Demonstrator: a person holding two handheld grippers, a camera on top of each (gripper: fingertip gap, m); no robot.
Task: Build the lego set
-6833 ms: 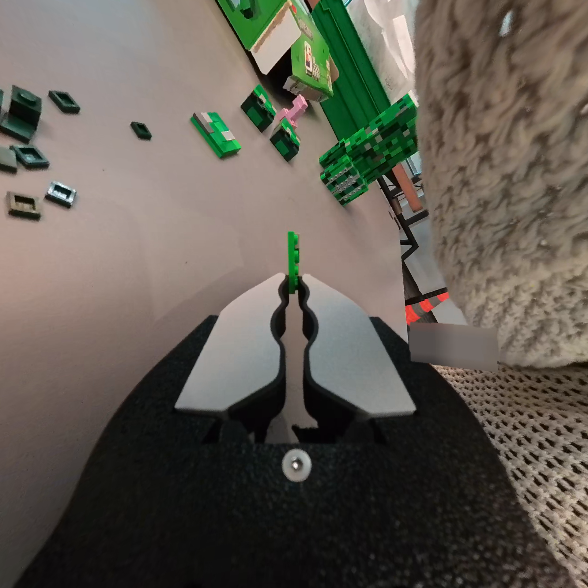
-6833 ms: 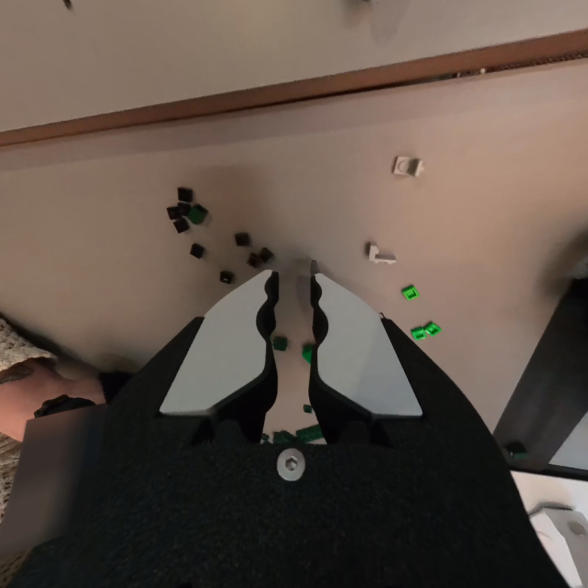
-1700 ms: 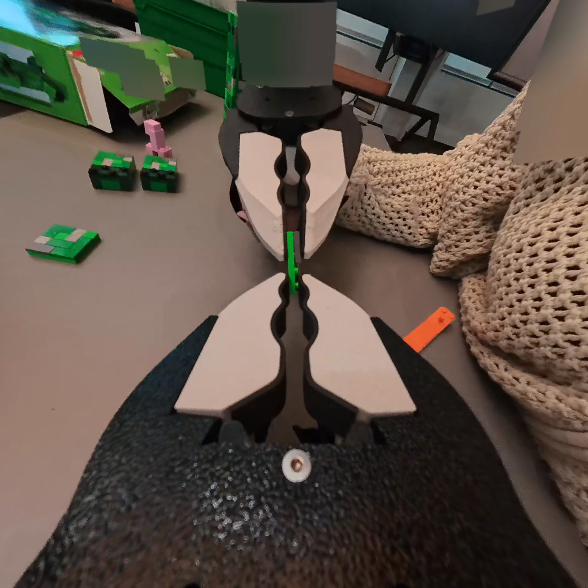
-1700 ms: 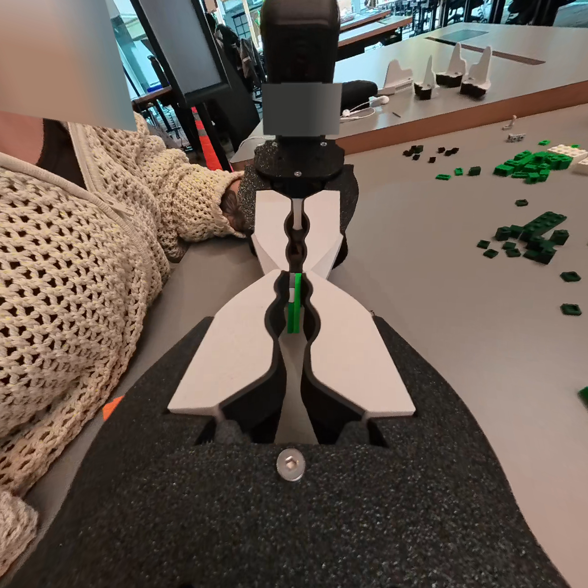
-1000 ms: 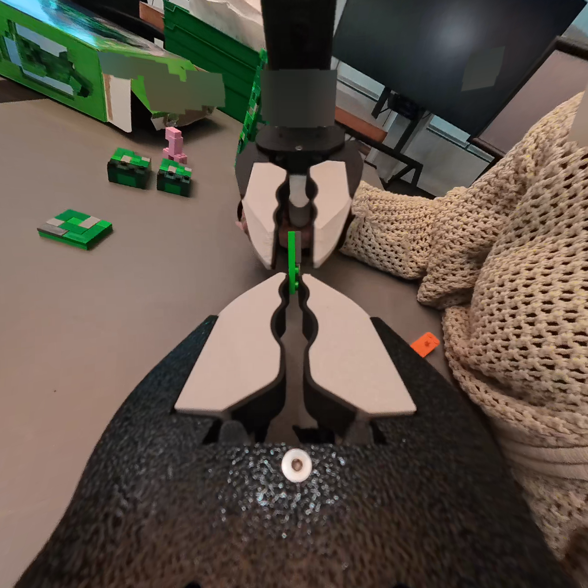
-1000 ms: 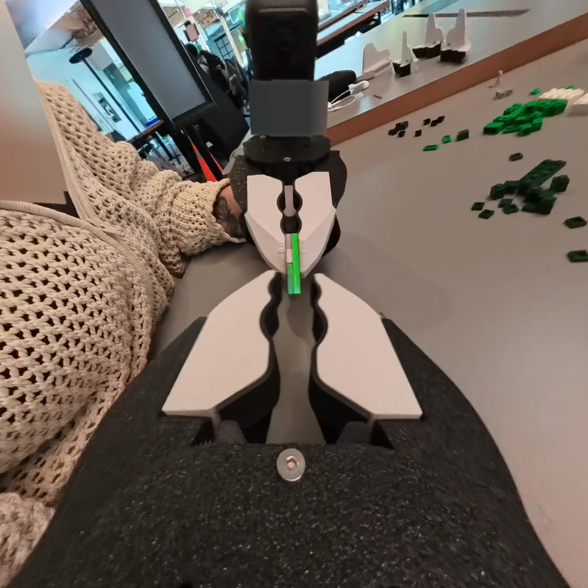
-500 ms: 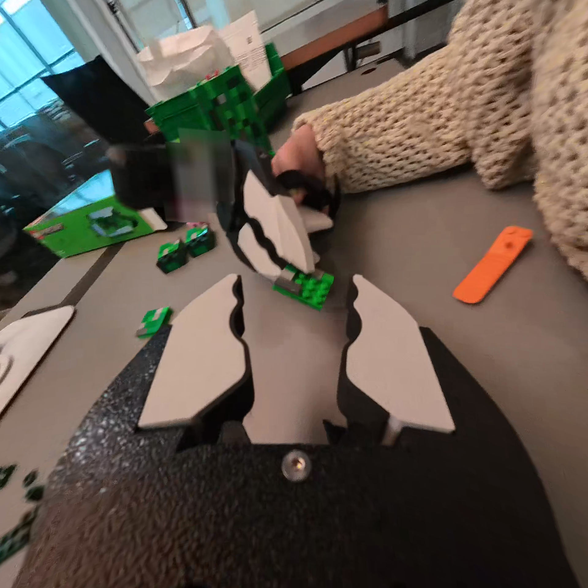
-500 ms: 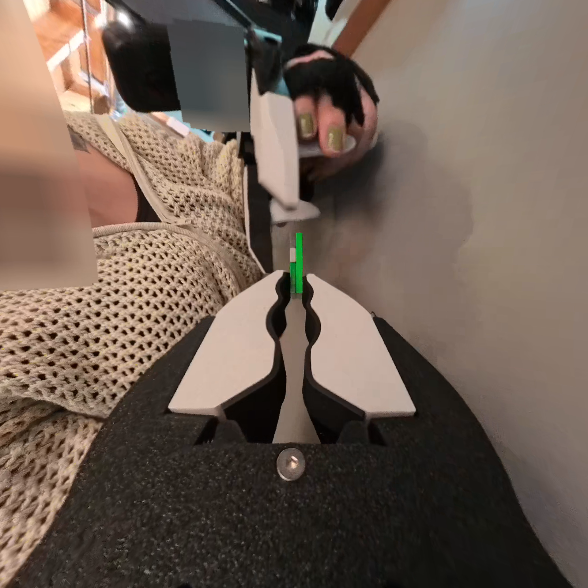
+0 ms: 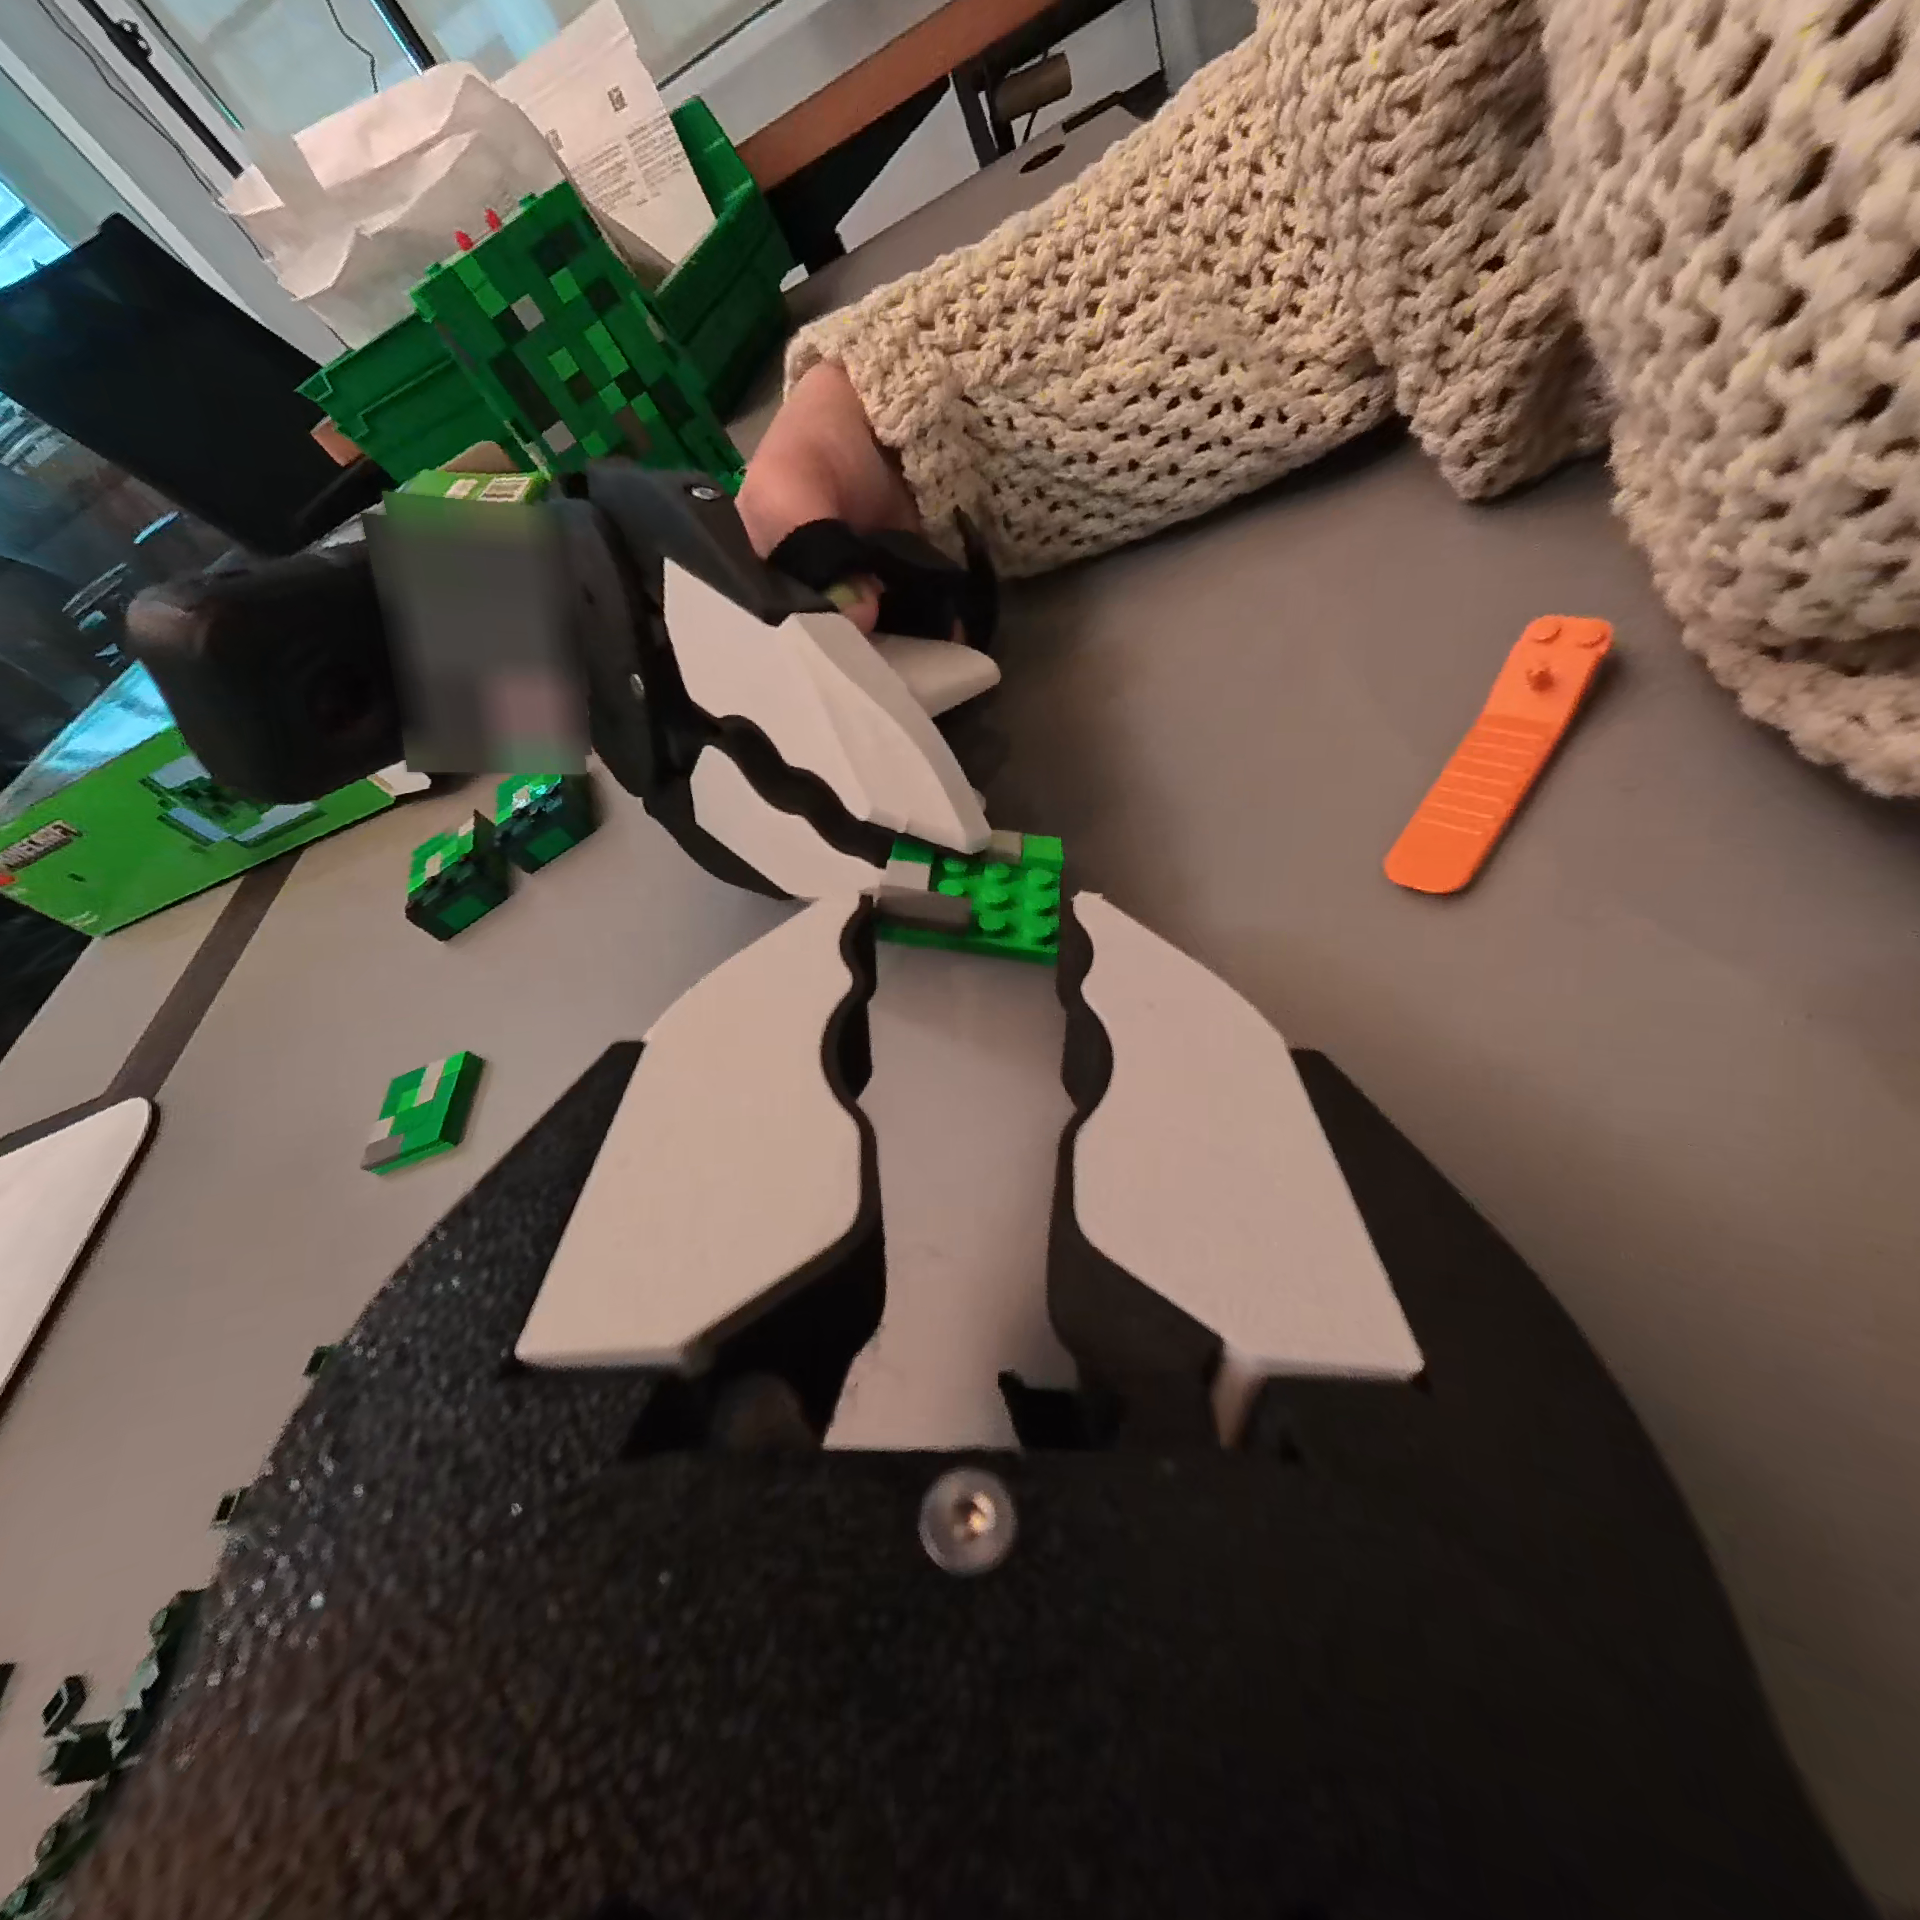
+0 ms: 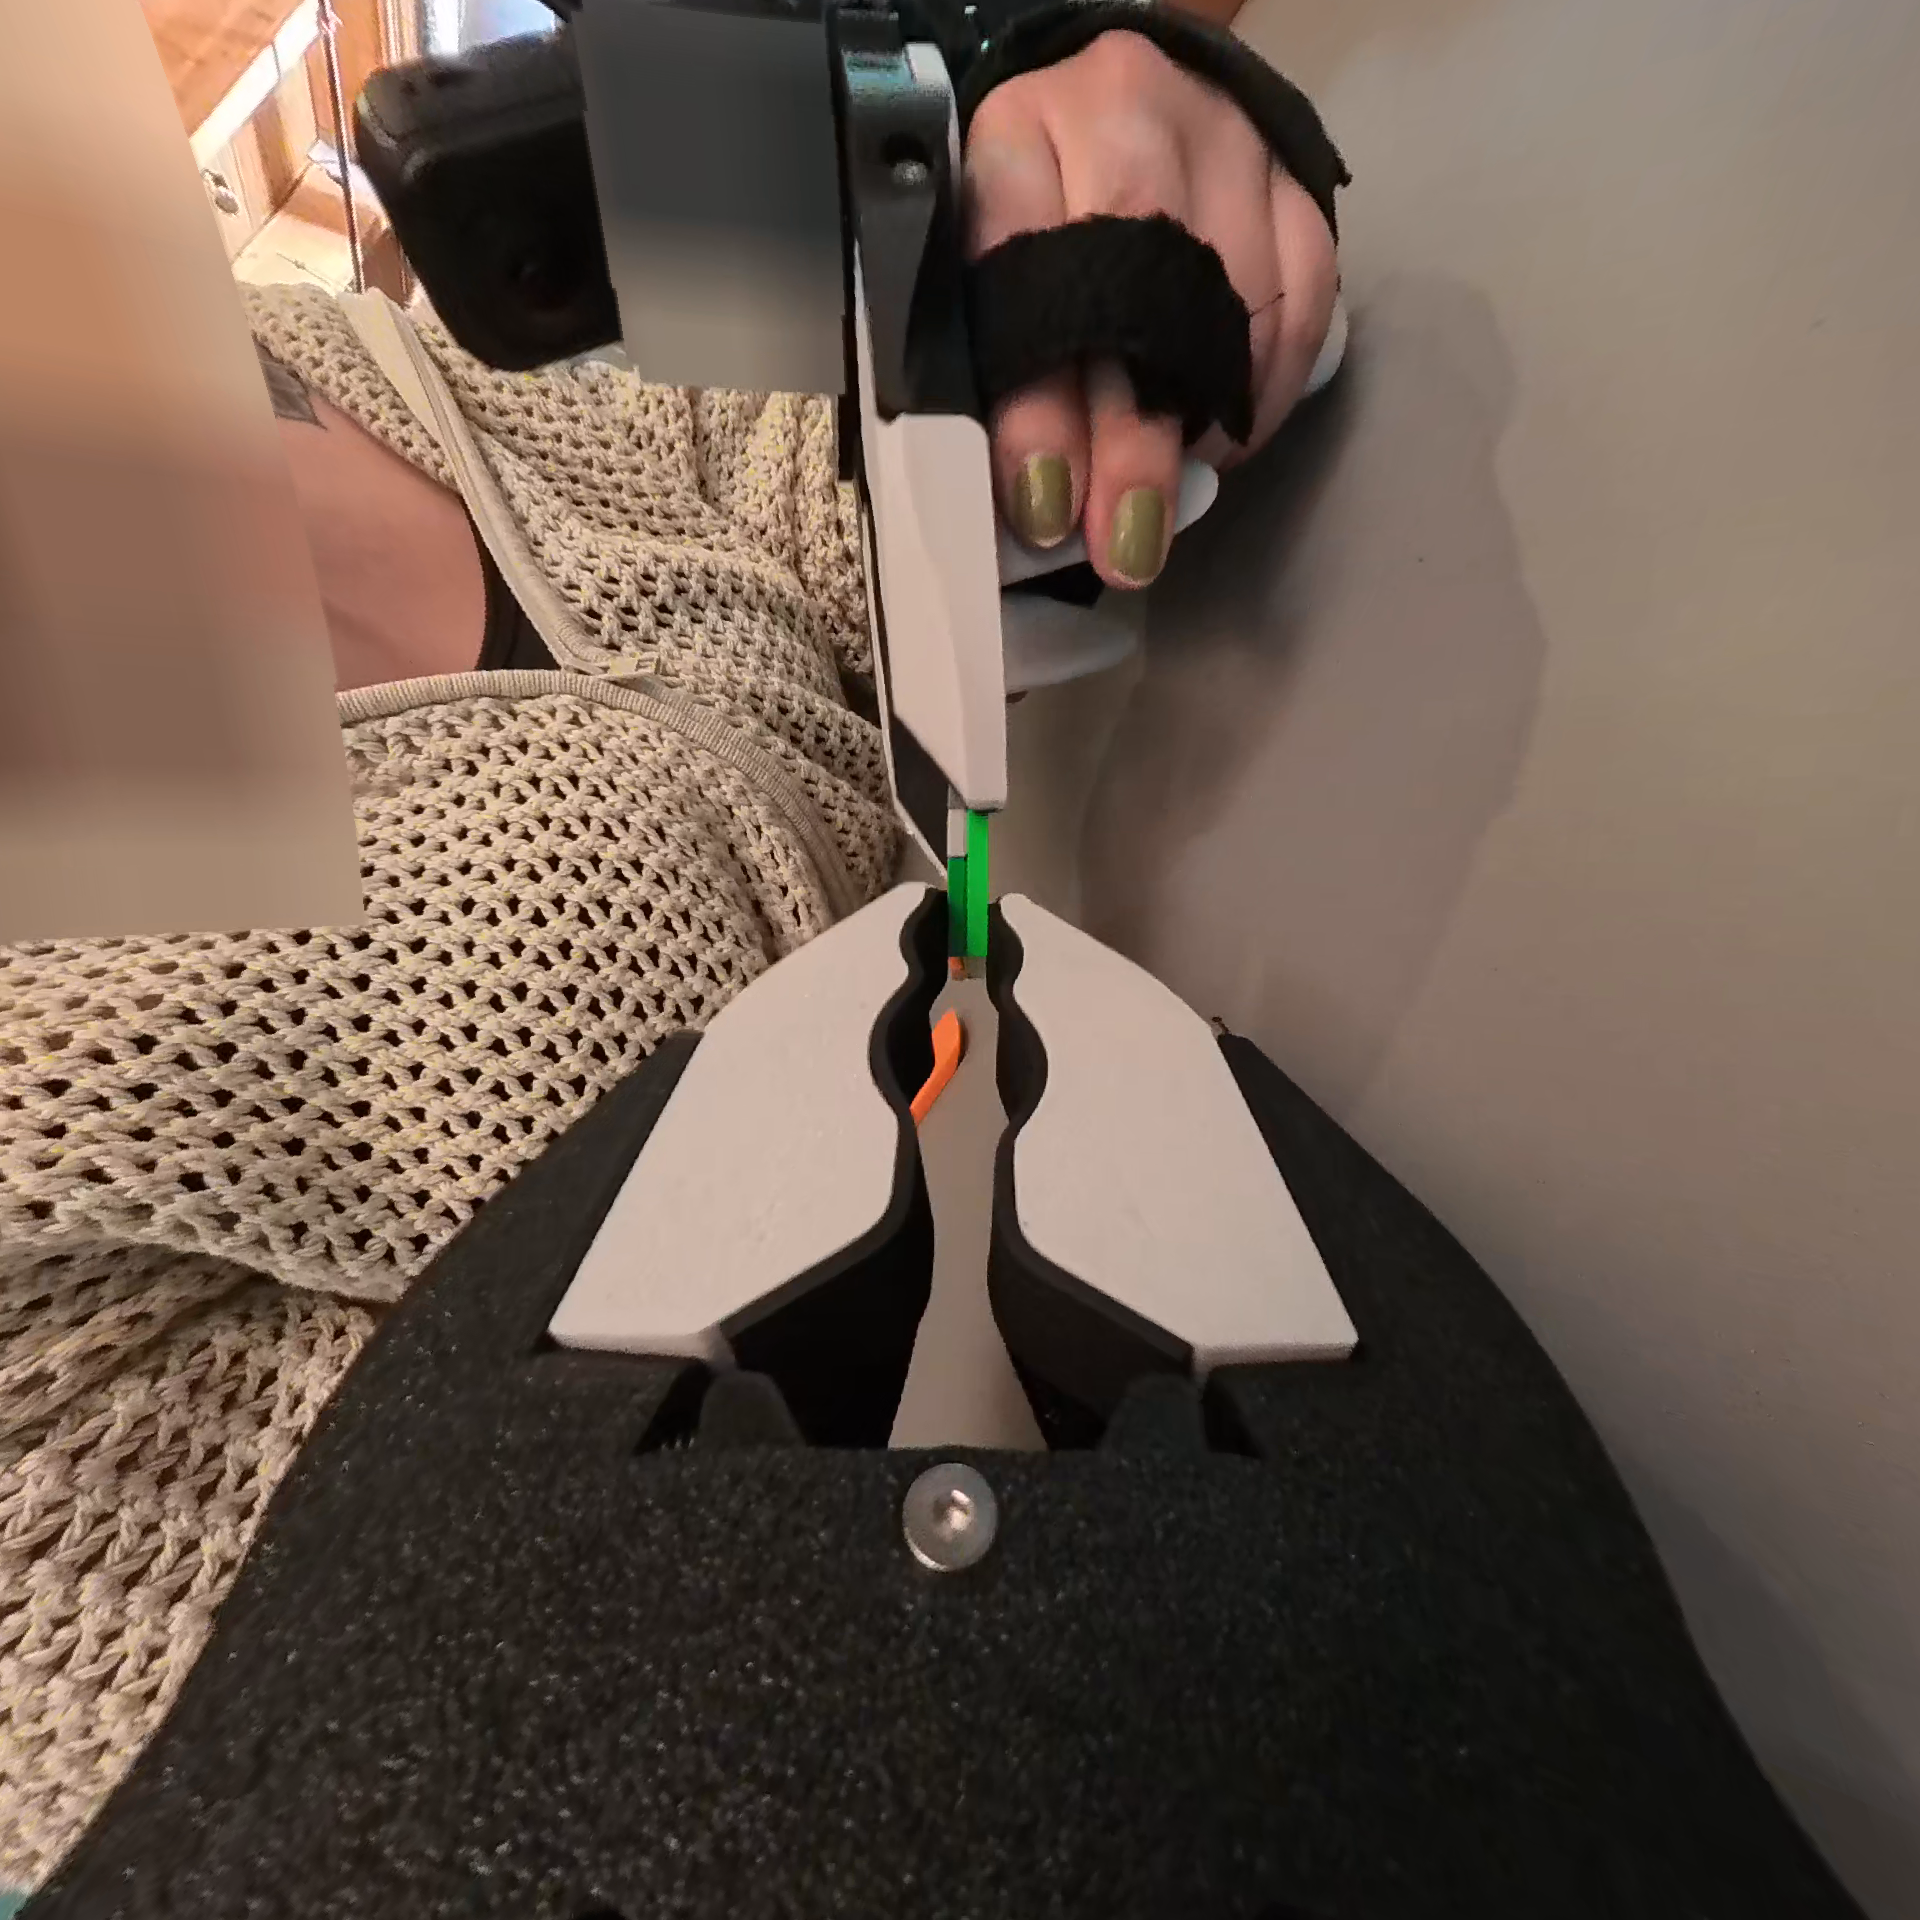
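The right tongs pinch the green plate flat above the surface — the left tongs gape wide, the plate right between their tips.

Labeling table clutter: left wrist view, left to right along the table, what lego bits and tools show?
Small flat green tile → pair of dark green blocks → green plate held by the right gripper → orange brick separator.

A cream knit sweater sleeve lies on the grey desk beyond the claw, white paper bags farther left, behind.
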